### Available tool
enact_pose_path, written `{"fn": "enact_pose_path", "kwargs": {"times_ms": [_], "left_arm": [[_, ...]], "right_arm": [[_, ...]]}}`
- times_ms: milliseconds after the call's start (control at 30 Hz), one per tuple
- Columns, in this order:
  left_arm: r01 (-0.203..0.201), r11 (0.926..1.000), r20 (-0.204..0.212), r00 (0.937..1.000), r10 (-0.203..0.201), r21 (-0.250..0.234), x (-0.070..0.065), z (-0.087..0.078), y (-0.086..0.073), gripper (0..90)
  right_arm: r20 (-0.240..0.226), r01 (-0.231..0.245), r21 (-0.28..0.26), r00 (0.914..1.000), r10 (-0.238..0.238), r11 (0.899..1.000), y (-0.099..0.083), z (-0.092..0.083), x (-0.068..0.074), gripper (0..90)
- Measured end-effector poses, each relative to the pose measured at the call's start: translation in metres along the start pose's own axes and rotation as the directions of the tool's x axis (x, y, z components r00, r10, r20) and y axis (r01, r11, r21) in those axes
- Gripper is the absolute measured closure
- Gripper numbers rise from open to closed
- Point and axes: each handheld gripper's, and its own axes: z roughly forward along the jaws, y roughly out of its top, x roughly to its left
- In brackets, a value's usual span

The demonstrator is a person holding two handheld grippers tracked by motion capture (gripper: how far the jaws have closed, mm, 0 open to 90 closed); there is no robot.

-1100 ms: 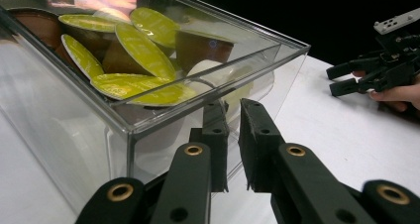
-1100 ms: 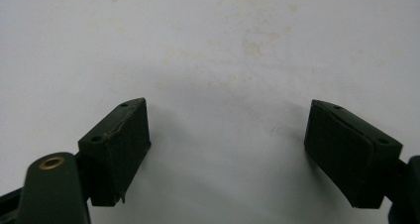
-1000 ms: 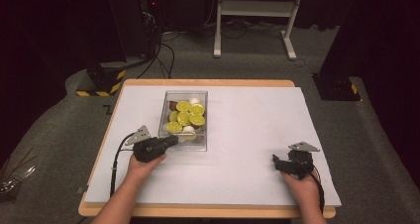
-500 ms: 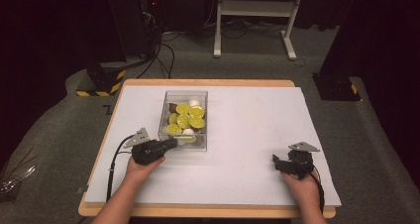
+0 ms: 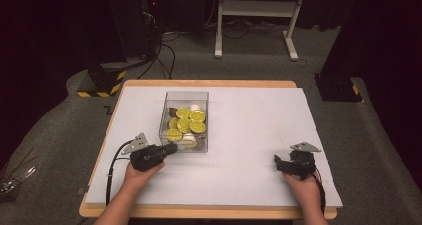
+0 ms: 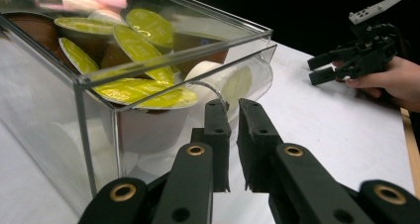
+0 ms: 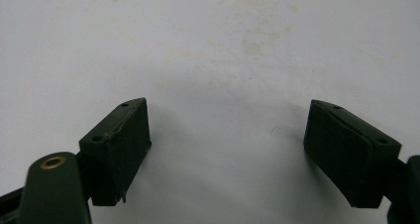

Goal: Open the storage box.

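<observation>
Clear plastic box (image 5: 185, 119), green-lidded capsules (image 5: 190, 121), perhaps coffee

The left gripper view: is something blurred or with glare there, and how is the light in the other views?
Left gripper view: glare on the clear box, its near wall soft. High view: table bright, surroundings dark. Right gripper view: jaws cast soft shadows.

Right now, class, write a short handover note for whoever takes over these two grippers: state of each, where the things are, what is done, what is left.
Left gripper: jaws nearly shut with nothing between them, tips close to the near wall of the clear box.
Right gripper: open, empty, resting over bare white paper at the table's right.
Things: the coffee pods, mostly yellow-lidded, lie piled inside the box.
Done: no pods lie outside the box.
Left: probably everything; whether the pods or the box get moved, I cannot tell.
</observation>
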Motion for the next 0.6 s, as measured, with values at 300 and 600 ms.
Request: {"fn": "enact_pose_path", "kwargs": {"times_ms": [300,600], "left_arm": [[-0.004,1.0000,0.012,0.9999,0.004,0.005,-0.005,-0.007,-0.004,83.4],[-0.007,0.9999,0.020,0.9998,0.007,0.015,-0.010,-0.013,-0.006,83.7]], "right_arm": [[0.000,-0.003,0.001,1.0000,0.003,1.000,0.000,0.000,0.000,18.2],[0.000,-0.001,0.000,1.0000,0.001,1.000,0.000,0.000,0.000,18.3]]}}
